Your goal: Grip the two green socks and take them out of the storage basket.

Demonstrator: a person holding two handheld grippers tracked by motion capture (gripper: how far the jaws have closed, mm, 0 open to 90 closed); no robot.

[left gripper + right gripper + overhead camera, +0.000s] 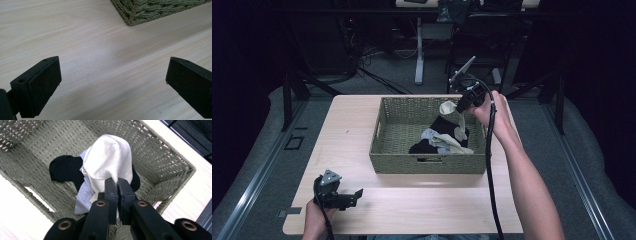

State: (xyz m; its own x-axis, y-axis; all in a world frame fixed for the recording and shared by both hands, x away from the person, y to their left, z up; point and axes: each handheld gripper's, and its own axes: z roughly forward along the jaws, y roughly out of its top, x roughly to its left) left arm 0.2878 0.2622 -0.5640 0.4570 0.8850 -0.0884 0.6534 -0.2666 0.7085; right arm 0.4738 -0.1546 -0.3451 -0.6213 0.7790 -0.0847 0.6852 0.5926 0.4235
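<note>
Sock (108, 160) pinched (cream) by right hand-held gripper (117, 185).

Two black two-jaw grippers are seen, left gripper (358, 193) topped by a grey three-cornered plate, right gripper (117, 185) trailed by a black cable, brass-coloured rivets set in its arms, forearms left unsleeved

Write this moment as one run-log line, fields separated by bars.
right tool: shut on cream sock, above basket | left tool: open, over table
</note>
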